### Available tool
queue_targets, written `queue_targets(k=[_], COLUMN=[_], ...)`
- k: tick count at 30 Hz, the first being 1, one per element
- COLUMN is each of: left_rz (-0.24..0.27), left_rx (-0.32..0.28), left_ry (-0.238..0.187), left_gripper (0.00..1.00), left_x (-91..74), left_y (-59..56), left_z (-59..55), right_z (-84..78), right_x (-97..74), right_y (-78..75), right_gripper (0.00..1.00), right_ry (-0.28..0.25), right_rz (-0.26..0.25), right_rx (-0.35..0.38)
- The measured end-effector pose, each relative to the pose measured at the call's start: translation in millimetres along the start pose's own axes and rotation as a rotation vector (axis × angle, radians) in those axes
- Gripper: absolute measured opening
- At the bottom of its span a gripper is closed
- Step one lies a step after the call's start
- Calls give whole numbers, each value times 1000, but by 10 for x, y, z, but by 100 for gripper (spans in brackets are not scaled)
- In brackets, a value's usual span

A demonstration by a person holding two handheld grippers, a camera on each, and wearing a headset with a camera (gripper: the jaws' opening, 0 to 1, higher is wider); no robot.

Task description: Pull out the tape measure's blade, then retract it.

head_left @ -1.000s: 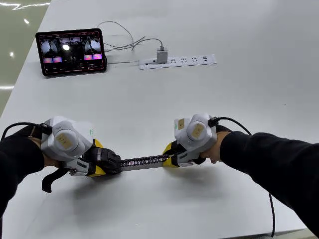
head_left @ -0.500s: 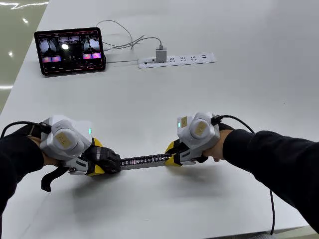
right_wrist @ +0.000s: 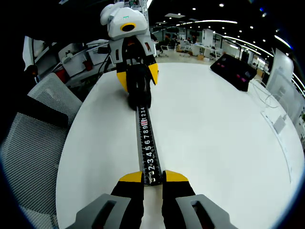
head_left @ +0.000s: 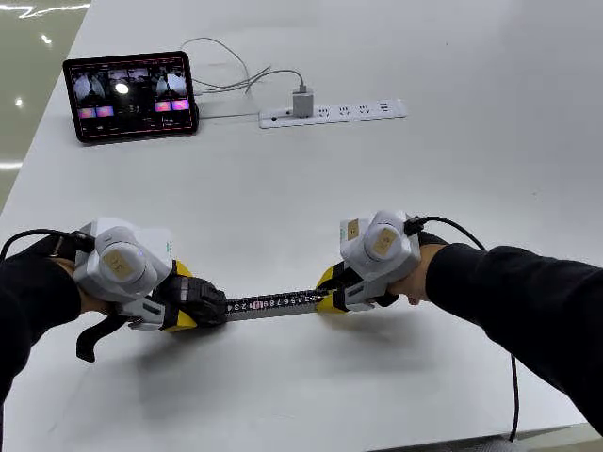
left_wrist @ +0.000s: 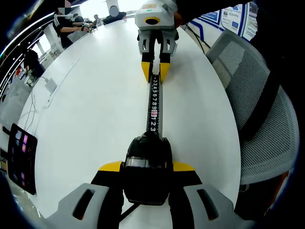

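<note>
The left gripper (head_left: 186, 299) is clamping the tape measure case (head_left: 203, 301); the right gripper (head_left: 327, 292) is pinching the partly extended blade (head_left: 273, 303); retracting is remaining.

The tape measure case (head_left: 203, 303) is clamped in the left gripper (head_left: 185, 299) near the front of the table (head_left: 396, 188), with the blade (head_left: 273, 303) stretched rightward into the right gripper (head_left: 326, 292), pinched there. A tablet (head_left: 130, 96) is set far left, with a power strip (head_left: 334, 112) to its right.

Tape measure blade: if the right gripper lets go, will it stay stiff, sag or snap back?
Probably stiff here: the blade runs straight from the case to the right gripper. Released, it would likely snap back; pushed sideways, the thin strip may buckle.
</note>
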State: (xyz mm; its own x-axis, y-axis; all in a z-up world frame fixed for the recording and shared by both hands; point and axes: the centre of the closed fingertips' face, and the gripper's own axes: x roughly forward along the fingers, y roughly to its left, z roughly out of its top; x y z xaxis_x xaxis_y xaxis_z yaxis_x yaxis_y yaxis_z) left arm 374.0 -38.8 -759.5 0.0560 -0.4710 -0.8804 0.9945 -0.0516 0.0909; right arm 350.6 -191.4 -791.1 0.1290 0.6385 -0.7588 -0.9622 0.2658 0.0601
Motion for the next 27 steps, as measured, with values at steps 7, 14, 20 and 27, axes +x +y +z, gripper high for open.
queue_targets(k=[7, 14, 20, 27], left_rz=[-2, -2, -1, 0], left_rx=[-6, -4, -5, -5], left_ry=[-4, -4, -4, -4], left_gripper=[30, 30, 30, 30], left_x=[1, 3, 4, 6], left_y=[7, 7, 8, 12], left_z=[-1, -3, -3, -10], right_z=[-41, -66, -93, -124], right_x=[-32, -50, -72, -104], right_y=[-13, -9, -12, -17], right_gripper=[10, 10, 10, 10], right_ry=[4, 5, 8, 8], right_rz=[-3, -1, -2, -6], right_rx=[2, 11, 12, 15])
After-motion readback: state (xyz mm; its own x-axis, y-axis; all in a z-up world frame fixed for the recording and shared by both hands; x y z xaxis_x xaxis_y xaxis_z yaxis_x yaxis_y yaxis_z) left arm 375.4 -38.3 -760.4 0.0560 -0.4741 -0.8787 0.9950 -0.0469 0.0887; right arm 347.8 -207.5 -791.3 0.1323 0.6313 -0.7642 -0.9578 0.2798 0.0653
